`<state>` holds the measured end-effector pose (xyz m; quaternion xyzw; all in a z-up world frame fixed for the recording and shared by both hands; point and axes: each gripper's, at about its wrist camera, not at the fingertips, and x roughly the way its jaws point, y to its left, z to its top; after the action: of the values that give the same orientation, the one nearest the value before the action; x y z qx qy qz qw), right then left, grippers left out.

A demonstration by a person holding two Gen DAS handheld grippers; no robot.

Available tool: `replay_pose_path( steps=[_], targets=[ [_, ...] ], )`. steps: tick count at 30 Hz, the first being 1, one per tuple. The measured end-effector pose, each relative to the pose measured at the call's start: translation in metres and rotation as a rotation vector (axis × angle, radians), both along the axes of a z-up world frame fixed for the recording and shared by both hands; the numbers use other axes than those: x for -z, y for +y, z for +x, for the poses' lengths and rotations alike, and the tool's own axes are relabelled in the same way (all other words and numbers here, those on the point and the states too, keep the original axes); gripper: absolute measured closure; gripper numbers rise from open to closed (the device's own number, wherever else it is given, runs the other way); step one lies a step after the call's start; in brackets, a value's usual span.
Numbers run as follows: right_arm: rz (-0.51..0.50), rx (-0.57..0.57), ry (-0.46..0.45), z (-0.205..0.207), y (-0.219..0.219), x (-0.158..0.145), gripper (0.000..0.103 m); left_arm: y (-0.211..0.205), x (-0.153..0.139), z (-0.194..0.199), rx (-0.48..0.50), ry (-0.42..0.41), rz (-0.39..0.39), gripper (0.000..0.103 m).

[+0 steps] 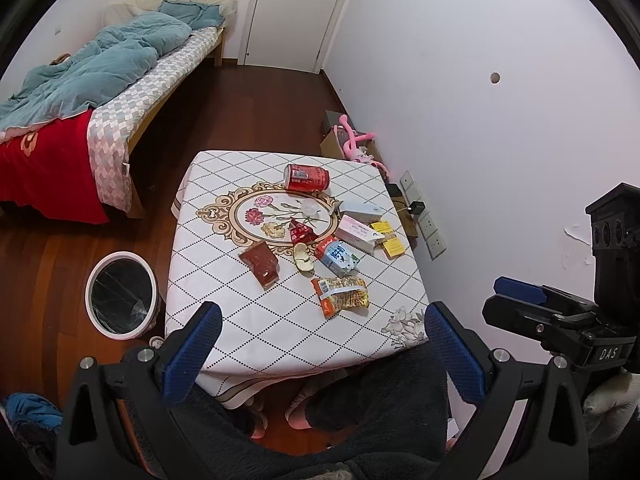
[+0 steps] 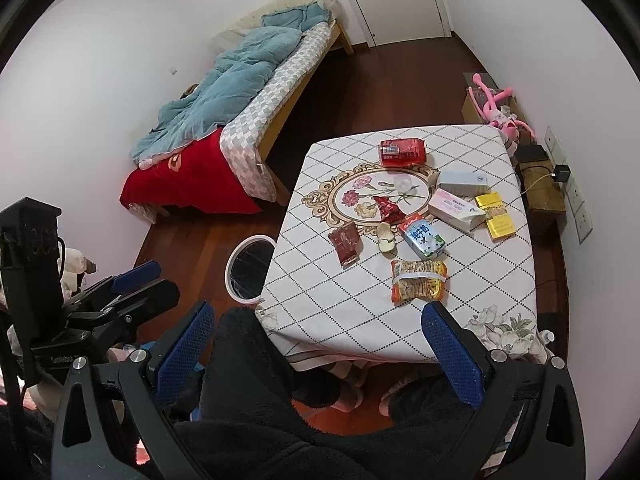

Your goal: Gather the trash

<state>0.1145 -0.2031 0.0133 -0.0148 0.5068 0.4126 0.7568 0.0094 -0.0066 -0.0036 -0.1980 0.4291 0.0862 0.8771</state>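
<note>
Trash lies on a small table (image 1: 240, 320) with a diamond-pattern cloth: a red can (image 1: 307, 177) on its side, an orange snack packet (image 1: 340, 290), a blue milk carton (image 1: 340, 258), a dark red sachet (image 1: 260, 264), a red wrapper (image 1: 300, 234) and a pale peel (image 1: 303, 258). A white bin (image 1: 120, 294) with a black liner stands on the floor left of the table. My left gripper (image 1: 324, 332) is open above the table's near edge, holding nothing. My right gripper (image 2: 318, 336) is also open and empty, short of the snack packet (image 2: 418, 280).
Two white boxes (image 1: 358, 234) and yellow packs (image 1: 388, 238) sit at the table's right side. A bed (image 1: 100, 80) fills the far left, and a door (image 1: 296, 12) is at the back. A pink toy (image 1: 356, 144) and wall sockets (image 1: 424, 216) line the right wall. A person's dark-clad legs are below.
</note>
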Motion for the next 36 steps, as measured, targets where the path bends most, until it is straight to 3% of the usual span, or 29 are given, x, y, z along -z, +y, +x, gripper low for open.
replay_pose_path(
  steps=[36],
  targets=[
    [0.003,-0.003,0.0,0.0004,-0.0021,-0.0056,0.0,0.0033,-0.0035,0.0028,0.004,-0.008,-0.003,0.0]
  ],
)
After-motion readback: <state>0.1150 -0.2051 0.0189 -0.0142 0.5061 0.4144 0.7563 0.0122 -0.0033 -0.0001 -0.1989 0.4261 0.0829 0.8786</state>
